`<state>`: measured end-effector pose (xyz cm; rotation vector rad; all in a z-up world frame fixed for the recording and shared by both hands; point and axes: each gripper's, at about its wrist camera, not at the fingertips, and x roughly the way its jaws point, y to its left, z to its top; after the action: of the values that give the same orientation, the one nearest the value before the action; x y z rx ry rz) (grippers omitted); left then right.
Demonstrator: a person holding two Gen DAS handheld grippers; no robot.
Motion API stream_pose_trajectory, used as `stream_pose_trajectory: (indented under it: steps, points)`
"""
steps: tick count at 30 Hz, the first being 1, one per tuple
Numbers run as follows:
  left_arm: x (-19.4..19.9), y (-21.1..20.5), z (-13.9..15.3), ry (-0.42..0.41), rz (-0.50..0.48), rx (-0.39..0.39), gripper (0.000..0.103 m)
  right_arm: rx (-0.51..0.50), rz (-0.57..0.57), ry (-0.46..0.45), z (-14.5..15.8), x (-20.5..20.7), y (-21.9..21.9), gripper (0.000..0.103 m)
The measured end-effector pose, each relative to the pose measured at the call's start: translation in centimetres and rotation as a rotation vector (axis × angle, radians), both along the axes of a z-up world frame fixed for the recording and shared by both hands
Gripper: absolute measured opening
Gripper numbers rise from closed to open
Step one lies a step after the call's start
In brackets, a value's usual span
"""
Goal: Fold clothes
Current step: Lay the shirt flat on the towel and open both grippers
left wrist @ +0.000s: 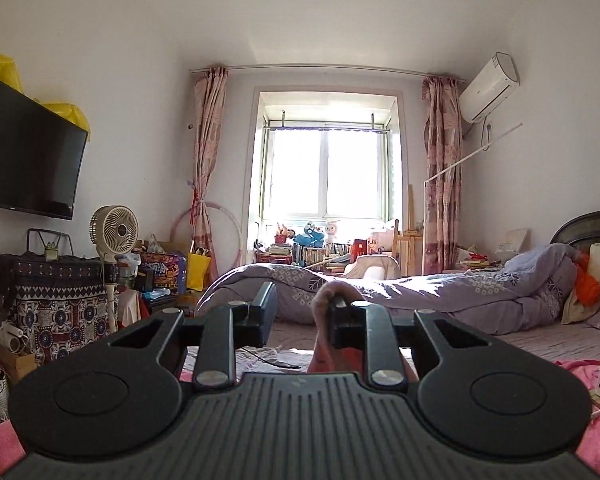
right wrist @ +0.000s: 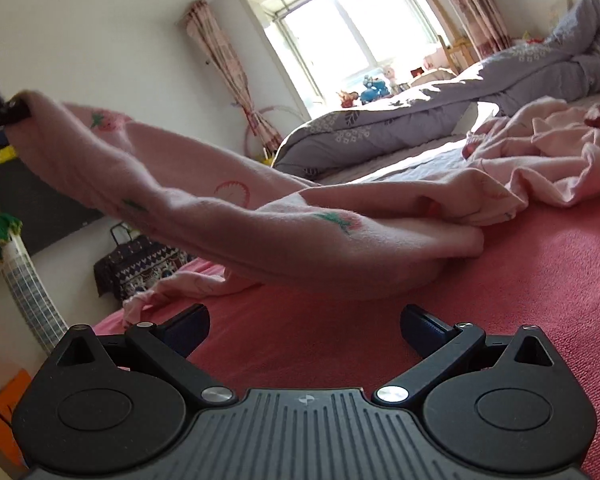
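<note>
A pale pink garment (right wrist: 260, 232) printed with strawberries lies partly on the red bedspread (right wrist: 480, 300). One end of it is pulled up and to the left, where my left gripper (right wrist: 8, 112) is shut on it. In the left wrist view that gripper (left wrist: 300, 296) points level across the room, and the pink cloth (left wrist: 324, 320) bunches against its right-hand finger and hangs below. The rest of the garment lies crumpled (right wrist: 540, 152) at the right. My right gripper (right wrist: 306, 324) is low over the bedspread, open, with nothing between its fingers and the lifted cloth just ahead.
A grey-purple duvet (left wrist: 420, 288) is heaped across the far side of the bed. Left of the bed stand a fan (left wrist: 114, 232) and a patterned covered case (left wrist: 56, 300), with a wall TV (left wrist: 28, 152) above. A second pink piece (right wrist: 172, 288) lies near the bed's left edge.
</note>
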<state>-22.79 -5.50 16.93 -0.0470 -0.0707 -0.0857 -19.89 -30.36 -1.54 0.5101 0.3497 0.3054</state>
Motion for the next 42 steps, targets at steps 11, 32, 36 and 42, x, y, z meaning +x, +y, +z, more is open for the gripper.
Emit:
stream_pose_trajectory:
  steps: [11,32,36,42]
  points:
    - [-0.1,1.0,1.0,-0.034,0.03,0.019,0.034,0.391,0.07,-0.102,4.9,2.7,-9.7,0.017]
    - [-4.7,6.6,-16.0,0.825,-0.036,0.139,0.041,-0.108,0.088,0.347,-0.1,-14.5,-11.5,0.018]
    - [-5.6,6.5,-17.9,0.923,-0.027,0.265,0.042,-0.173,0.066,0.384,-1.0,-16.1,-11.0,0.021]
    - [-4.6,9.3,-11.7,0.7,0.021,0.147,0.071,-0.299,0.033,0.176,3.0,-13.9,-10.1,0.045]
